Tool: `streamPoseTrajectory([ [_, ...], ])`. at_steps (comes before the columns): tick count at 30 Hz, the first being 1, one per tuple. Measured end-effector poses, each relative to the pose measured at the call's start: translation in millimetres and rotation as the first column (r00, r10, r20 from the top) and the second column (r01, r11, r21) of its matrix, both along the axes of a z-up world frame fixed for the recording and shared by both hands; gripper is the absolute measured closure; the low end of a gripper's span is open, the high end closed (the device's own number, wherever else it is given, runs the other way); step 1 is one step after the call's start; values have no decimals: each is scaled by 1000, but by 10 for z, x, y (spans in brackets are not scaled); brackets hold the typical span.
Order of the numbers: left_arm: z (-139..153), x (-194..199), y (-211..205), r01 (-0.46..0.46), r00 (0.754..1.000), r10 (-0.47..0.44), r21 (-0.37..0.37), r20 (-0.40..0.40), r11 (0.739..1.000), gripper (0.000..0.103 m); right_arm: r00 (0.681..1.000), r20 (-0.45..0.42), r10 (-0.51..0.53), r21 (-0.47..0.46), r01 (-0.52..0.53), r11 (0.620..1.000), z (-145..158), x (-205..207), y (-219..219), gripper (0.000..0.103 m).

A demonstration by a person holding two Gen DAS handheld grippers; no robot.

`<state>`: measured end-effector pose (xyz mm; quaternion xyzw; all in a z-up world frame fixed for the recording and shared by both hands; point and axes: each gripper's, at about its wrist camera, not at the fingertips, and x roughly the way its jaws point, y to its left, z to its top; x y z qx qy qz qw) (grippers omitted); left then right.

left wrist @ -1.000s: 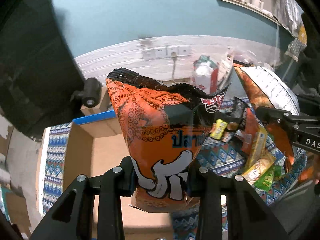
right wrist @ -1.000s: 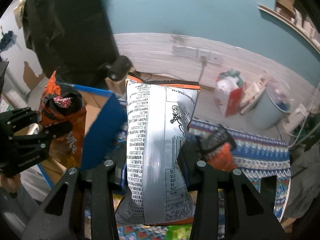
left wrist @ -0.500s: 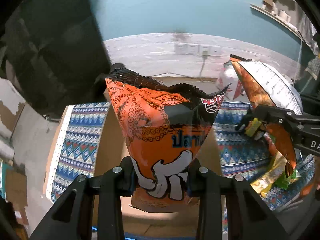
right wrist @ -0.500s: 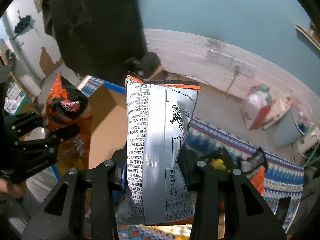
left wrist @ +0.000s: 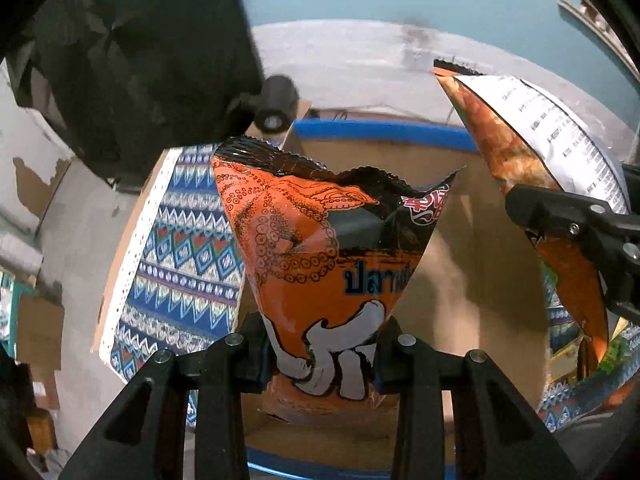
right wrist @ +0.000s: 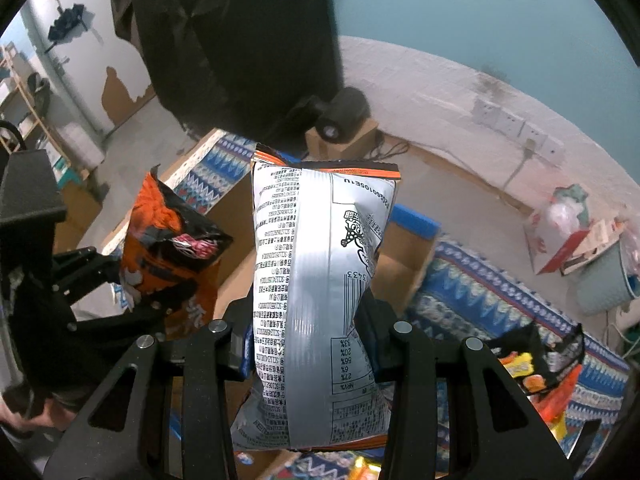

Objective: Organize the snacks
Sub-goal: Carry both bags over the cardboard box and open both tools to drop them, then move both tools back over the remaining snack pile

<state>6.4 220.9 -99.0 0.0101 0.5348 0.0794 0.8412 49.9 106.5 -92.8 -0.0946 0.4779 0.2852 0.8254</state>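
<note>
My left gripper (left wrist: 324, 356) is shut on an orange snack bag with an octopus print (left wrist: 320, 256), held upright over an open cardboard box with blue-taped edges (left wrist: 384, 130). My right gripper (right wrist: 306, 344) is shut on a second snack bag (right wrist: 316, 280), its silver printed back facing the camera. In the left wrist view that second bag (left wrist: 520, 140) and the right gripper (left wrist: 576, 228) hang at the right, over the box's right side. In the right wrist view the orange octopus bag (right wrist: 168, 256) and the left gripper (right wrist: 132, 300) sit at the left. The box (right wrist: 404, 240) lies behind both bags.
The box rests on a blue patterned cloth (left wrist: 180, 264). Several loose snack packets (right wrist: 532, 364) lie on the cloth at the right. A black chair (right wrist: 240, 40) with a caster wheel (left wrist: 276, 108) stands behind the box. A pale bin (right wrist: 608, 276) and a white-and-red bag (right wrist: 560, 224) stand by the wall.
Both grippers have carried their bags leftward and slightly down, from over the snack pile to above the open box. The grips are unchanged.
</note>
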Motion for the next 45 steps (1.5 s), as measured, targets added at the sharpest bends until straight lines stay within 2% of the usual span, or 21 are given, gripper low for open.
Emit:
streamPoseTrajectory([
  [4,-82,5,81,-17,999,18,8,-30,1000,65,1000,-20,10,-19,-11,1000,-117,-1,154,63],
  [6,-87,9,89,-23,999,23,16,-39,1000,61,999,-34,12,-22,-13,1000,-167,9,195,63],
  [11,-20,-14,76,-26,999,27,48,-22,999,42,998,-57,11,-38,-13,999,-260,36,252,63],
  [13,5,-16,82,-25,1000,26,67,-13,997,39,998,-66,12,-38,-15,999,-292,43,262,63],
  [18,71,-38,105,-30,1000,30,74,2,997,38,996,-81,26,-40,-29,999,-336,55,316,62],
  [20,93,-39,127,-35,999,34,72,7,997,37,995,-94,32,-37,-36,999,-348,61,317,57],
  [22,122,-45,131,-38,999,37,64,14,997,37,995,-93,35,-35,-38,999,-342,67,307,42],
  [25,173,-59,112,-32,999,30,56,30,998,35,998,-66,24,-35,-26,999,-291,55,246,34],
  [36,358,-85,-263,76,993,-76,6,95,997,31,999,-25,-22,-27,22,999,-46,-44,-249,29],
  [38,392,-92,-377,104,989,-104,5,106,995,28,999,-17,-37,-32,36,999,-1,-83,-395,29],
  [45,443,-121,-793,208,971,-207,8,122,978,27,996,1,-89,-31,88,996,150,-214,-914,27],
])
